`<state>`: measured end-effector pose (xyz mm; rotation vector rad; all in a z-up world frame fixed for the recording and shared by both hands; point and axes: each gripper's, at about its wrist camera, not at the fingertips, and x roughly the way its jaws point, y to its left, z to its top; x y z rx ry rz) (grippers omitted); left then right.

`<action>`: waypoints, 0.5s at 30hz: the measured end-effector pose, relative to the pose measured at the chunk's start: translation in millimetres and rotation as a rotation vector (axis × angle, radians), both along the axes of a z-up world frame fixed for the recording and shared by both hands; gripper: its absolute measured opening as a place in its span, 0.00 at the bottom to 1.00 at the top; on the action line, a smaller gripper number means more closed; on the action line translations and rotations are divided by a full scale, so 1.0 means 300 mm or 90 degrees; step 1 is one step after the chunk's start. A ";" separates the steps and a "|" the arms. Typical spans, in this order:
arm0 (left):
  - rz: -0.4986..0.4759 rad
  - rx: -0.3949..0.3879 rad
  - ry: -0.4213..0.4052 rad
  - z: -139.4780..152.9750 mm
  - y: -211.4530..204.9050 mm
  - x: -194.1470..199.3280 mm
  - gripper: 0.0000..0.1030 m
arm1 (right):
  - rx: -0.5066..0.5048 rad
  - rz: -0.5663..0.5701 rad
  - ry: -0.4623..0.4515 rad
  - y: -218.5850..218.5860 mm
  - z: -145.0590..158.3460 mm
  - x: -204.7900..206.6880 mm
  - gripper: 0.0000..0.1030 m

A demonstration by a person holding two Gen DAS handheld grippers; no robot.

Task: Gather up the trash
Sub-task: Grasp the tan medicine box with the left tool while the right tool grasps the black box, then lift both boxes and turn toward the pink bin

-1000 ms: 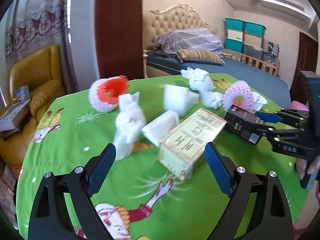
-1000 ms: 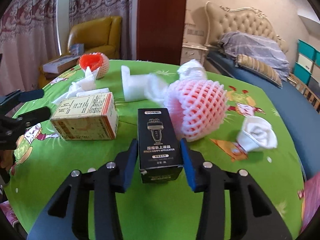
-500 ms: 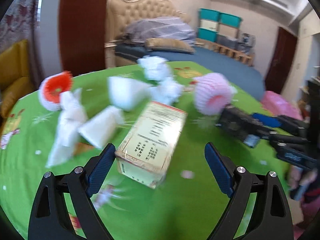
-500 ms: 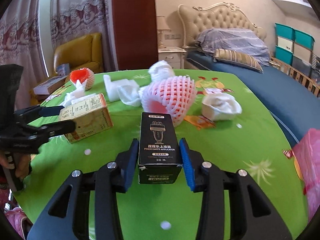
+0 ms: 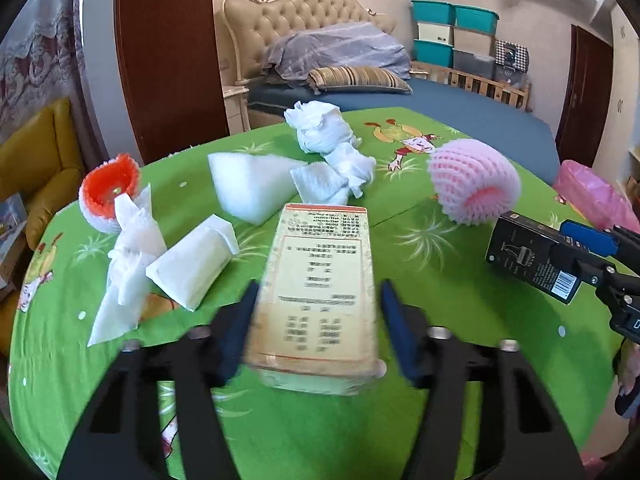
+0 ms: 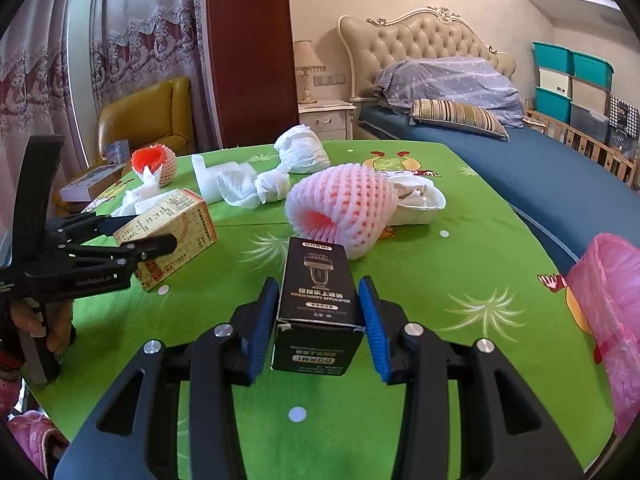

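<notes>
Left gripper (image 5: pixel 316 320) jaws just closing around the yellow box (image 5: pixel 320 280), pads about touching. Right gripper (image 6: pixel 318 320) clamps the black box (image 6: pixel 316 300); pink net (image 6: pixel 344 208) at its 12 o'clock.

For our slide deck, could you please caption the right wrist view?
Right gripper holds a black box above the green table.
</notes>
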<state>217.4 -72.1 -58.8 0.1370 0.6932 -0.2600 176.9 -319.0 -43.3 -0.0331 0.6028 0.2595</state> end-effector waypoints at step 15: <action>0.044 -0.007 -0.123 0.061 0.025 -0.114 0.46 | -0.065 -0.010 -0.049 0.061 -0.021 -0.016 0.39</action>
